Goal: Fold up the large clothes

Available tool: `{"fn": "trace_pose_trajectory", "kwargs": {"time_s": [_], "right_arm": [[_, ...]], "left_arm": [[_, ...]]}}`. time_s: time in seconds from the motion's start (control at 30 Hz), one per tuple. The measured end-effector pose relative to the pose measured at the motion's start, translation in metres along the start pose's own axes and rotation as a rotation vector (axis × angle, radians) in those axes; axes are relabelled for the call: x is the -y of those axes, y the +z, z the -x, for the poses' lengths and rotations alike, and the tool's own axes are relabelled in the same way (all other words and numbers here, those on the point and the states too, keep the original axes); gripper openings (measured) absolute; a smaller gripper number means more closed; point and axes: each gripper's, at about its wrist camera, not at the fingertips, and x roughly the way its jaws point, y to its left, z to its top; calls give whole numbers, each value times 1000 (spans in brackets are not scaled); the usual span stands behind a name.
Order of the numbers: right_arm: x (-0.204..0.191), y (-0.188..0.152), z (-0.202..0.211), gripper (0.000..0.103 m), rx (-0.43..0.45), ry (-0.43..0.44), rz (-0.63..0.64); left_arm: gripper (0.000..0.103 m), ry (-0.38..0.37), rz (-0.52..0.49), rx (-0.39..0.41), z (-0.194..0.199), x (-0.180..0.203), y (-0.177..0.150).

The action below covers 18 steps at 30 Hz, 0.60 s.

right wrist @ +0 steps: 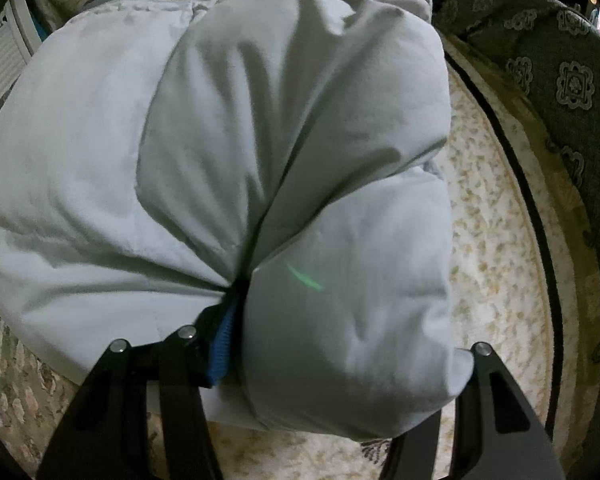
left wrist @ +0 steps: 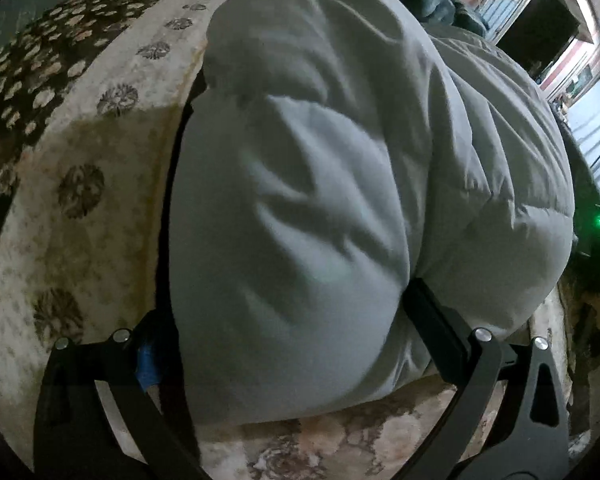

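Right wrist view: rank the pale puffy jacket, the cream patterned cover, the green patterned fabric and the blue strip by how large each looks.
1. pale puffy jacket
2. cream patterned cover
3. green patterned fabric
4. blue strip

The jacket sits nearest the camera, which inflates it.

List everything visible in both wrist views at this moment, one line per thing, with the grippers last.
Padded garment: one, pale grey, puffy and bunched into thick folds, lying on the rug and filling the middle of both views.
Rug: one, cream with brown floral medallions and a dark patterned border, under the garment.
Green patterned fabric: one, dark green with pale motifs, along the rug's far edge in the right wrist view.
Dark screen: one, black, far background of the left wrist view.
Left gripper: one, black with a blue pad, fingers on either side of a thick fold.
Right gripper: one, black with a blue pad, closed around a bulge of the garment.
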Motion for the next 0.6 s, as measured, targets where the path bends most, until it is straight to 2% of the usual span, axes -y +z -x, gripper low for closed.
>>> {"fn": "trace_pose_trajectory", "kwargs": {"time_s": [0.13,0.2,0.3,0.4,0.53,0.6], "right_arm": [[3,-2,1,56,2,0,-2],[4,-2,1,56,3,1,-1],[5,-2,-1,56,4,4,-6],[7,-2,-1,56,1,10,-12],[5,-2,1,56,14,0,8],[0,-4,2,55,26,-19,26]], "left_arm": [[100,-170,167,-39,-15,-29,-5],[100,-212,223,-52,-21,-33,-6],[100,-158,171,-35,-19,-17,1],[99,-127,173,-55,-20,-7,10],[77,2,52,-34,-9,23,18],[69,118,-46,-36,-6,45,23]]}}
